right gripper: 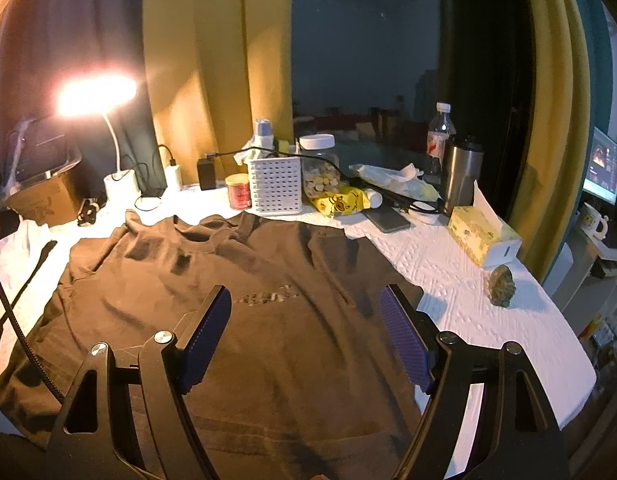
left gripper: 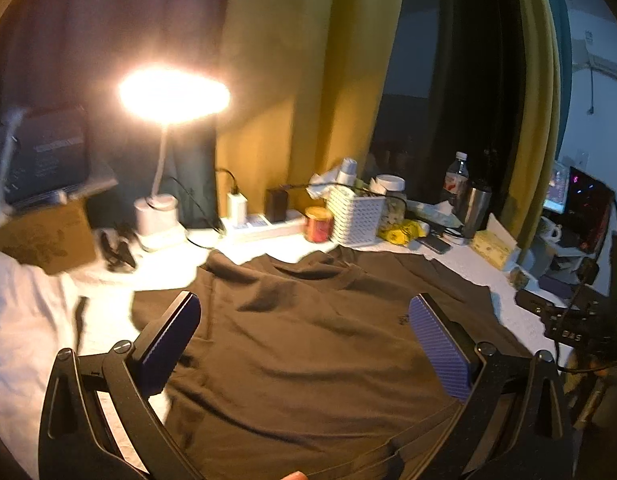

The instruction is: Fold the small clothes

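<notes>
Shirt: a dark brown T-shirt [right gripper: 236,320] lies spread on the tabletop [right gripper: 488,320], which has a white quilted cover; the neck points away toward the window, the hem is nearest the cameras, and a small printed mark sits on the chest.
Left tongs: the left tongs [left gripper: 304,344] hover above the shirt's middle with the jaws wide apart and nothing between them.
Right tongs: the right tongs [right gripper: 304,332] hover over the lower chest, also spread wide and empty.
Handling: the cloth looks soft, light and limp, already rumpled near the shoulders, so it would likely sag and drag rather than hold a shape.
Where to grip: probably an edge pinch at a sleeve, shoulder seam or hem corner, since flat cloth in the middle offers no lip.
Behind the shirt: a white basket [right gripper: 274,186], a red tin [right gripper: 239,191], a jar [right gripper: 318,170] of pale pieces, a yellow packet [right gripper: 340,202] and a phone [right gripper: 388,220] stand close to the collar.
Right side: a tissue box [right gripper: 482,236] and a small green lump [right gripper: 500,286], hard to identify, sit on bare cover beside the sleeve.
Left side: a lit lamp [left gripper: 160,204], cables and a cardboard box [left gripper: 44,236] crowd that edge.
Obstruction: nothing lies on the shirt itself; the collar-side clutter leaves little room to slide it forward.
</notes>
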`<state>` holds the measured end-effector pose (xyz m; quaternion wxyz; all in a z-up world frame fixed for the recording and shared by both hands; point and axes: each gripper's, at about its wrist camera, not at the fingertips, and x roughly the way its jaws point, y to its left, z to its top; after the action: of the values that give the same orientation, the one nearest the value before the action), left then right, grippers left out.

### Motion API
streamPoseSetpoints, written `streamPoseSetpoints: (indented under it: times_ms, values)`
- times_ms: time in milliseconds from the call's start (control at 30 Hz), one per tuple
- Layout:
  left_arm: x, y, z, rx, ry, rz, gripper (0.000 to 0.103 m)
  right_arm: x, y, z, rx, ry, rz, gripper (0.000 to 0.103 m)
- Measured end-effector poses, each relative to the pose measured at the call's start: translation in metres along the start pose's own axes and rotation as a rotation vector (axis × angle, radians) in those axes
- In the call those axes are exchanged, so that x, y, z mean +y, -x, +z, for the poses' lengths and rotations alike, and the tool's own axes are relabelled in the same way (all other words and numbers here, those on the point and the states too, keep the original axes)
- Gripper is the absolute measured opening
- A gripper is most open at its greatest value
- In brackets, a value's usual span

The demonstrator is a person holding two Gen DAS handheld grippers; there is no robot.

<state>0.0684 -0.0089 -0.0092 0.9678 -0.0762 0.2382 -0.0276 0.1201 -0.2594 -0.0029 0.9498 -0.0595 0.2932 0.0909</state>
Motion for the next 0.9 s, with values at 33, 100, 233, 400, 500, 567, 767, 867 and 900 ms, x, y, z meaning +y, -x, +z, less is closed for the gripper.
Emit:
streamPoseSetpoints:
  times_ms: [33,100,233,400,500,567,767,867,900]
  values:
    - [0.001,-0.004,0.000,0.009,0.005,-0.007,0.102,0.000,0.000,0.000,0.000,0.000,0.000,0.080]
    - [0.001,-0.014,0.000,0.024,0.003,0.008,0.102,-0.011,-0.012,0.004,0.015,-0.001,-0.003,0.080]
    - [0.003,-0.035,0.000,0.064,0.021,0.021,0.102,-0.024,-0.033,0.011,0.046,0.002,-0.009,0.080]
    - [0.008,-0.065,0.000,0.130,0.036,0.048,0.102,-0.046,-0.063,0.020,0.085,0.017,0.003,0.080]
    - [0.010,-0.077,0.000,0.149,0.036,0.056,0.102,-0.060,-0.083,0.027,0.108,0.013,0.011,0.080]
    - [0.011,-0.086,0.001,0.159,0.033,0.066,0.102,-0.067,-0.097,0.031,0.122,0.018,0.012,0.080]
    - [0.020,-0.117,0.005,0.198,0.034,0.106,0.102,-0.083,-0.136,0.037,0.172,0.018,0.021,0.079]
    - [0.024,-0.130,0.006,0.216,0.036,0.116,0.102,-0.090,-0.158,0.038,0.202,0.017,0.039,0.078]
    - [0.024,-0.135,0.006,0.223,0.036,0.117,0.102,-0.091,-0.166,0.039,0.215,0.018,0.048,0.077]
